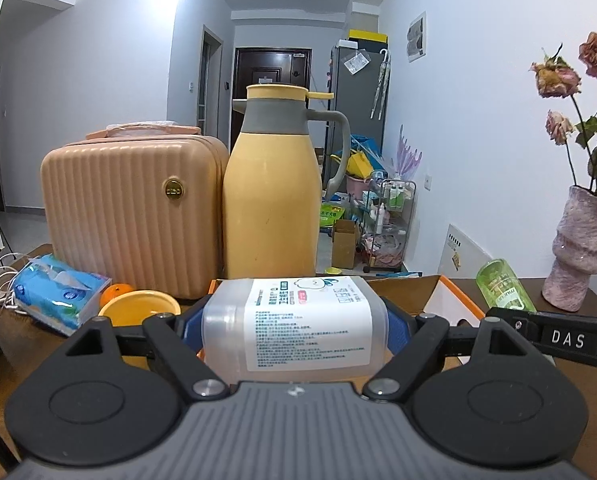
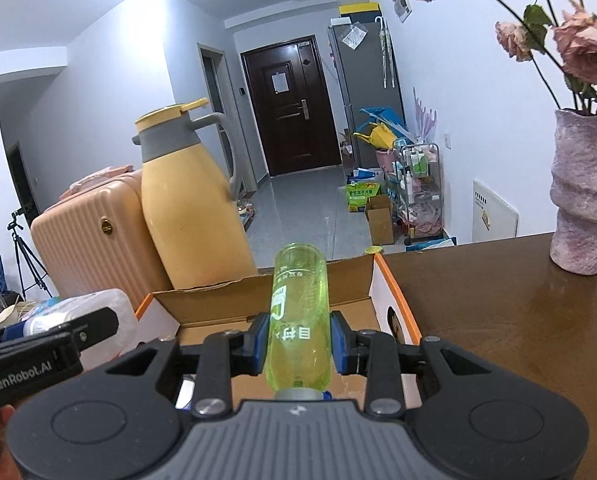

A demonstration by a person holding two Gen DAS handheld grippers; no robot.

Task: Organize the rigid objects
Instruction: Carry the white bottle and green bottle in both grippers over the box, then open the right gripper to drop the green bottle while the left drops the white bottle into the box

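Above the open cardboard box [image 2: 266, 300] at the bench's far edge, right gripper [image 2: 300, 344] jaws pinch the green bottle [image 2: 298, 320], long axis pointing forward; left gripper [image 1: 294, 328] jaws clamp the wipes canister [image 1: 294, 324] crosswise.

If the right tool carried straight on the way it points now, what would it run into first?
Probably the far flap of the open cardboard box: the right tool, shut on the green bottle, aims over the box, so the bottle's far end would likely meet it first. Depth is unclear.
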